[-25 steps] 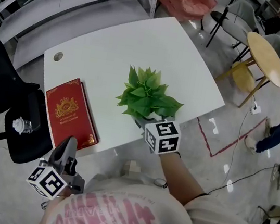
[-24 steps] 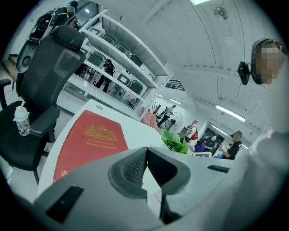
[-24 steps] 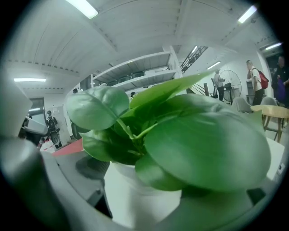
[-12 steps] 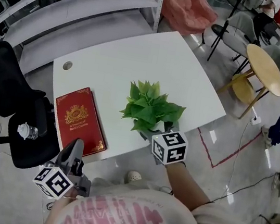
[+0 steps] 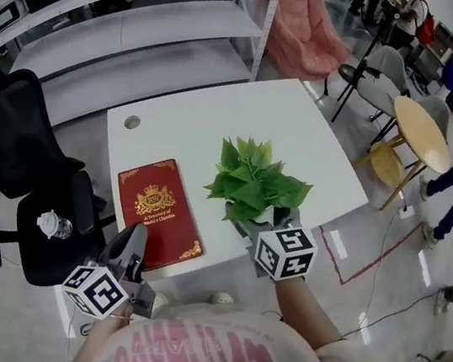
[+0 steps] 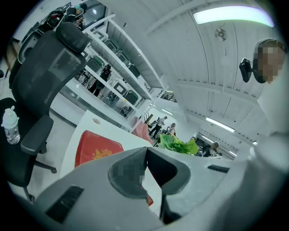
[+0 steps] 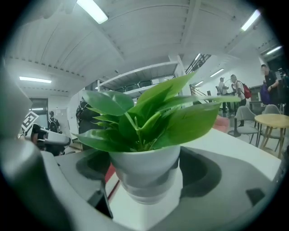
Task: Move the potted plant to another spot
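Note:
The potted plant [image 5: 256, 185], green leaves in a white pot [image 7: 145, 173], is over the near right part of the white table [image 5: 202, 117]. My right gripper [image 5: 259, 217] reaches in from the near edge, its jaws pressed on both sides of the pot [image 5: 241, 215]. In the right gripper view [image 7: 146, 180] the pot fills the gap between the jaws. My left gripper [image 5: 138, 235] hangs below the table's near edge by the red book [image 5: 159, 210], jaws closed with nothing between them [image 6: 145, 151]. The book [image 6: 97, 149] and plant [image 6: 178, 144] show beyond it.
A black office chair [image 5: 18, 151] with a water bottle [image 5: 53, 225] on its seat stands left of the table. White shelving [image 5: 134, 8] runs behind. A pink-covered chair [image 5: 306, 31] and a round wooden table [image 5: 422, 133] stand to the right, with people beyond.
The right gripper has risen a little with the plant in its jaws. The left gripper has come up toward the table's near edge. The head view has tilted to show more shelving.

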The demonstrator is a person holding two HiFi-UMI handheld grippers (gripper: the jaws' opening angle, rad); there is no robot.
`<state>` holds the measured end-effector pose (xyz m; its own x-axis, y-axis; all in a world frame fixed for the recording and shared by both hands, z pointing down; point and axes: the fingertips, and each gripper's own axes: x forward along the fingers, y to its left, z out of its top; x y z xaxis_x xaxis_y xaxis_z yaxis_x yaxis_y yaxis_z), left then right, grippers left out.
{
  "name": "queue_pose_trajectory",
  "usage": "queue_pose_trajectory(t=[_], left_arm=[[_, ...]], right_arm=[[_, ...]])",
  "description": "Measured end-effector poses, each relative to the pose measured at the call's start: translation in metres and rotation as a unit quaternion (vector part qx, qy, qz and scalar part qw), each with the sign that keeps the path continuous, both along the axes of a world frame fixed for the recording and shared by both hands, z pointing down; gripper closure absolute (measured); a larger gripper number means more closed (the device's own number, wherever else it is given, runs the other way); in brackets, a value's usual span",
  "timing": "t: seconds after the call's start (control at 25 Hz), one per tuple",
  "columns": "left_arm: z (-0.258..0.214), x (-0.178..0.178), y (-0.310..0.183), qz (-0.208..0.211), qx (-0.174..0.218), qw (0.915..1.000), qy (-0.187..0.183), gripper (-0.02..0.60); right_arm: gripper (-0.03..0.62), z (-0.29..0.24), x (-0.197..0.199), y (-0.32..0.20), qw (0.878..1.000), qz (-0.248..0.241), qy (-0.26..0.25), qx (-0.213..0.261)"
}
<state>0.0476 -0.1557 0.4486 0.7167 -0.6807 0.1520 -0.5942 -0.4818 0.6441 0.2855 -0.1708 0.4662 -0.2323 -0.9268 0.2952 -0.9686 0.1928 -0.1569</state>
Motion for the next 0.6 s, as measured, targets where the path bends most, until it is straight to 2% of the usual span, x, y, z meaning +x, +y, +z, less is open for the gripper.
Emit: queue_pose_trajectory(t=[0.16,0.48,0.6], left_arm=[[-0.014,-0.02,-0.013,0.014,0.018,0.9997,0.007,0.578],[-0.041,-0.087,-0.059,0.037,0.044,0.9981,0.023,0.578],[-0.047,-0.099,-0.058,0.048,0.052,0.9971,0.028,0.578]], right_arm=[[0.105,-0.02,-0.021,0.0,1.0,0.013,-0.001,0.018],[0.105,-0.067,-0.085,-0.027,0.997,0.042,0.009,0.058],[0.105,-0.079,-0.1,-0.023,0.996,0.048,0.009,0.073]])
